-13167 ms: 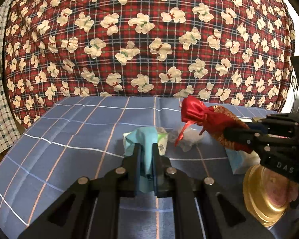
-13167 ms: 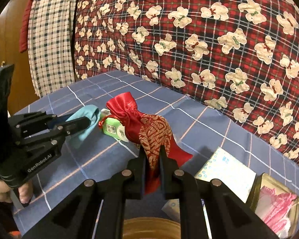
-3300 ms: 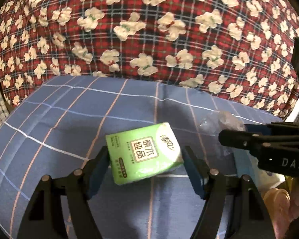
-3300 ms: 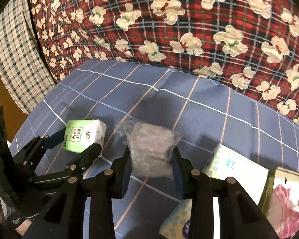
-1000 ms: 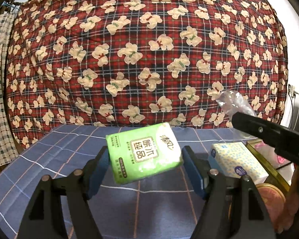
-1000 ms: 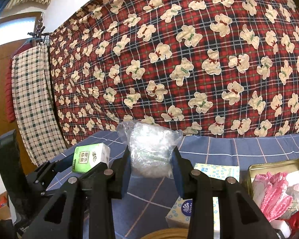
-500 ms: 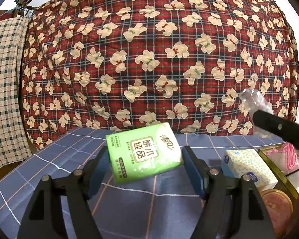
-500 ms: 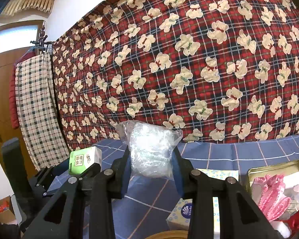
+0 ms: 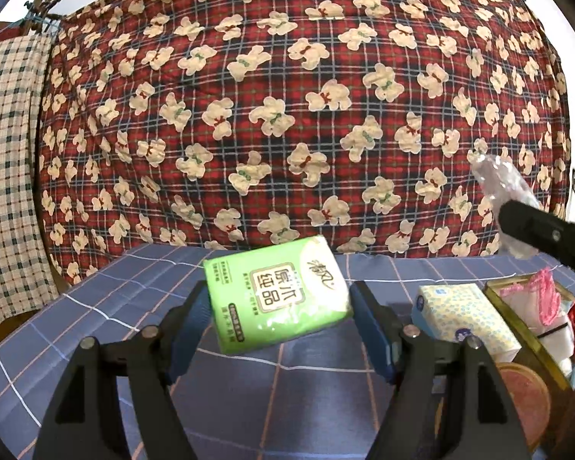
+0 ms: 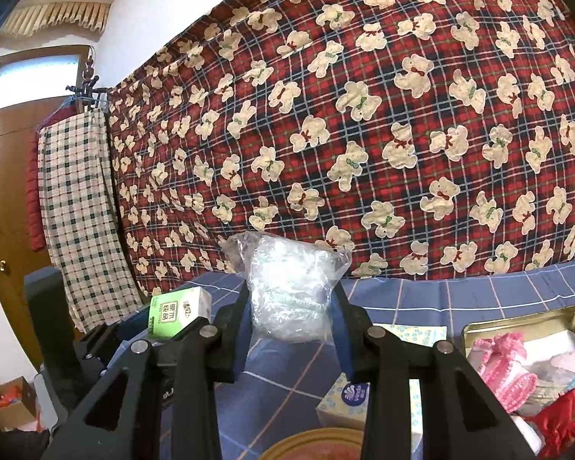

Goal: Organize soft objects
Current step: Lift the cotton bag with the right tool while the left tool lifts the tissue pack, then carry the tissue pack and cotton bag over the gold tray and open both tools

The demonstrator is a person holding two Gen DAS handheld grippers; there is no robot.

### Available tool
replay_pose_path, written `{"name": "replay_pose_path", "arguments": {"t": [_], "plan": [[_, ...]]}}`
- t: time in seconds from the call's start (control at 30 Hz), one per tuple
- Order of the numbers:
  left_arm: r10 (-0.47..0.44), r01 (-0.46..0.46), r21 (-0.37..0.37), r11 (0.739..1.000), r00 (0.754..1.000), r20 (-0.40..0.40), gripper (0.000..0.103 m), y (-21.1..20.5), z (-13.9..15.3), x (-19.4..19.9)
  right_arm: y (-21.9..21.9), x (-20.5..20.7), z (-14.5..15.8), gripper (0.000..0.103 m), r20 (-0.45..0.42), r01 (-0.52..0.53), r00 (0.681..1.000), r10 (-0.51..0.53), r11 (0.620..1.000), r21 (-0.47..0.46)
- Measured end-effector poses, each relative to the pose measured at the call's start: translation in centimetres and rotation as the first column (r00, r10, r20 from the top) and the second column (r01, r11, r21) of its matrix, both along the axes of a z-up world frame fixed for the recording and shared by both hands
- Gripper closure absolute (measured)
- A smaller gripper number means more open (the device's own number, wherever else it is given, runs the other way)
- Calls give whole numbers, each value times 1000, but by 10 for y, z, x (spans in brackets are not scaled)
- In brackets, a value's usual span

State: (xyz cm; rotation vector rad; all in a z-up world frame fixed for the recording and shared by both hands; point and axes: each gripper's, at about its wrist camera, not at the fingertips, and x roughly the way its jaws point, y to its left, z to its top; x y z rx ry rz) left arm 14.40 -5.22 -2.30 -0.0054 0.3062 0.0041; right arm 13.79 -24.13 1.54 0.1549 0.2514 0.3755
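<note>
Left wrist: green tissue pack point(image 9: 278, 293) crosswise, right end raised.

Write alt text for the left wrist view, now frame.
The left claw grips a green tissue pack, tilted, lifted above a blue checked sheet. Behind hangs a red plaid blanket with bears. At right, a patterned tissue box sits beside a gold tin, and the right claw holds a clear plastic bag.

A clear plastic packet point(image 10: 289, 295) is clamped between the jaws of the right gripper point(image 10: 292, 331), raised above the blue checked bedsheet point(image 10: 460, 291). Left of the packet, a green tissue pack point(image 10: 176, 312) is seen; right of it, an open gold tin point(image 10: 525, 364).
</note>
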Motion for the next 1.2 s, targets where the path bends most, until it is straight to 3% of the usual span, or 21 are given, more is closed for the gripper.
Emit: {"name": "replay_pose_path", "arguments": {"t": [0.27,0.5,0.87,1.2], "plan": [[-93,92,-54,994,995,-21,30,-22,20,-16,-17,-25,12,64,4,13,1000,-13,1000,4],[-220,217,-66,974,974,-57,30,-66,40,-29,-47,-48,23,63,9,46,999,-46,999,-18],[-425,424,-28,905,897,-121,30,-157,36,-56,-132,-74,15,63,-66,173,982,-180,980,-97],[-505,512,-18,859,838,-206,30,-210,19,-69,-186,-80,-15,62,-192,239,945,-266,959,-155]]}}
